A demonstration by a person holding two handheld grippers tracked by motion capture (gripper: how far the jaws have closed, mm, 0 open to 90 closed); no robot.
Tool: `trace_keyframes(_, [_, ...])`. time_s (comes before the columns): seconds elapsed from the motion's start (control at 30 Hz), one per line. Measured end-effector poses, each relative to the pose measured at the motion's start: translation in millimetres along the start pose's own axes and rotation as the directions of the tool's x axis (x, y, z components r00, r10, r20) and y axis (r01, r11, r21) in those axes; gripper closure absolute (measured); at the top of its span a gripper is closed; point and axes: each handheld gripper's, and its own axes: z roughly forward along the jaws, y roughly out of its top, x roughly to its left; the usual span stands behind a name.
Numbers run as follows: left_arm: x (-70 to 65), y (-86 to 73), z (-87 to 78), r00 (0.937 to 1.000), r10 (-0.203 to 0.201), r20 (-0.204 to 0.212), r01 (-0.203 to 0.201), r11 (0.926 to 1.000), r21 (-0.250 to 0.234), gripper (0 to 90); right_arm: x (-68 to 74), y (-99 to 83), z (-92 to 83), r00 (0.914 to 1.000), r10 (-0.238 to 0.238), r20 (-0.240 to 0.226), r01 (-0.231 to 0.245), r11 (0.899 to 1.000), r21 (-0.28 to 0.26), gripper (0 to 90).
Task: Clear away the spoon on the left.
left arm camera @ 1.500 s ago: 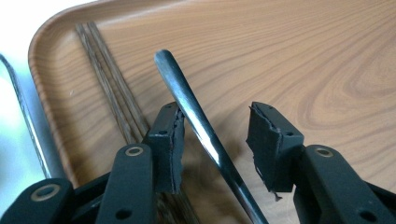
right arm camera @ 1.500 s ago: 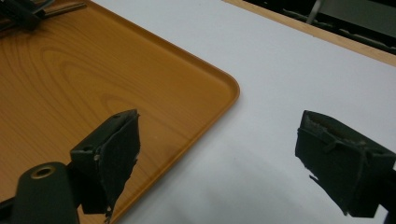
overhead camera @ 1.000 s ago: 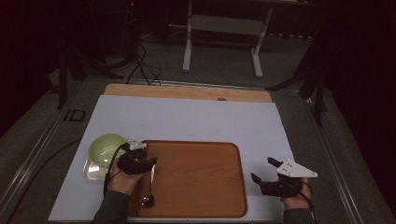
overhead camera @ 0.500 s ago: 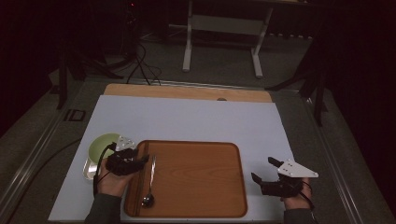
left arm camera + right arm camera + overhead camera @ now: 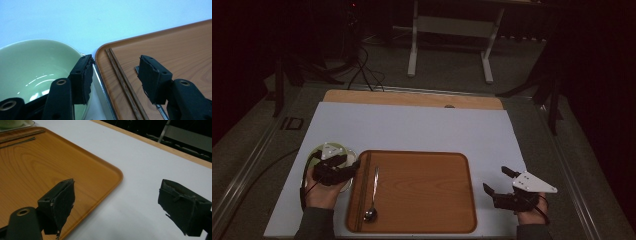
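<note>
The wooden tray [image 5: 422, 192] serves as the landmark on the pale tabletop [image 5: 422, 130]. Inside the tray, along its left rim, lies a pair of dark chopsticks [image 5: 360, 192], and just to their right, toward the tray's middle, lies a metal spoon [image 5: 372, 200] with its bowl toward the person. Just off the tray's left edge sits a pale green bowl [image 5: 339, 150] on a small metal dish [image 5: 100, 85], whose rim almost meets the tray's edge. The left claw [image 5: 346, 167] hovers over the gap between bowl and tray; its jaws have just been opening and now stand released with nothing between them. In the left gripper view [image 5: 115, 75], one jaw hangs over the bowl's [image 5: 37, 67] near rim and the other over the tray [image 5: 175, 47], above the spoon's handle [image 5: 160, 111], with the chopsticks [image 5: 122, 82] running between the two pads below. The right claw [image 5: 497, 180] rests beyond the tray's right edge, near the tray's near right corner, held by a hand [image 5: 532, 212] coming from the bottom. Its jaws are spread wide and grasp nothing; in the right gripper view [image 5: 117, 202], one jaw sits over the tray's corner [image 5: 110, 177] and the other over the bare tabletop [image 5: 150, 165], while the chopsticks [image 5: 22, 136] show at the tray's far side.
</note>
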Motion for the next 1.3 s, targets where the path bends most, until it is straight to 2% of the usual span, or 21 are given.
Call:
trace_keyframes(0.13, [2.4, 0.9, -3.7, 0.9997, -0.003, -0.023, 0.003, 0.9998, -0.019, 42.9, -1.0, 0.2, -1.5, 1.0, 0.0, 0.009, 0.0, 1.0, -0.008, 13.3])
trace_keyframes(0.37, [9.5, 4.4, -12.0, 0.9958, 0.019, -0.09, -0.023, 0.9987, -0.047, 38.3, -1.2, 0.3, -2.1, 0.9999, 0.003, 0.016, -0.002, 1.0, -0.017, 13.3])
trace_keyframes(0.63, [25.6, 4.6, -16.6, 0.9921, -0.021, -0.124, 0.014, 0.9986, -0.051, 33.2, -1.4, 0.7, -3.4, 0.9997, 0.0, 0.022, 0.0, 1.0, -0.028, 13.3])
trace_keyframes(0.77, [31.8, 3.5, -18.5, 0.9874, -0.033, -0.155, 0.026, 0.9984, -0.05, 32.7, -1.2, 1.2, -4.1, 0.9997, 0.0, 0.024, 0.001, 0.999, -0.034, 13.3])
trace_keyframes(0.97, [45.9, -0.3, -21.2, 0.9775, -0.079, -0.196, 0.071, 0.9963, -0.048, 31.3, -1.6, 1.5, -4.9, 0.9996, -0.004, 0.028, 0.005, 0.999, -0.039, 13.3])
trace_keyframes(1.13, [57.1, -4.9, -22.5, 0.9664, -0.112, -0.231, 0.105, 0.9935, -0.045, 30.5, -1.6, 1.8, -5.6, 0.9994, -0.003, 0.034, 0.005, 0.999, -0.042, 13.4])
trace_keyframes(1.17, [57.1, -4.9, -22.5, 0.9664, -0.112, -0.231, 0.105, 0.9935, -0.045, 30.2, -1.6, 1.8, -5.6, 0.9994, -0.003, 0.034, 0.005, 0.999, -0.042, 13.4])
trace_keyframes(1.2, [61.7, -7.2, -22.4, 0.9614, -0.128, -0.244, 0.121, 0.9917, -0.044, 30.2, -1.6, 1.8, -5.8, 0.9994, -0.002, 0.035, 0.004, 0.999, -0.045, 13.4])
trace_keyframes(1.3, [68.7, -11.2, -20.1, 0.9537, -0.161, -0.254, 0.156, 0.9869, -0.041, 28.9, -1.6, 1.9, -6.0, 0.9993, -0.003, 0.037, 0.004, 0.999, -0.047, 13.4])
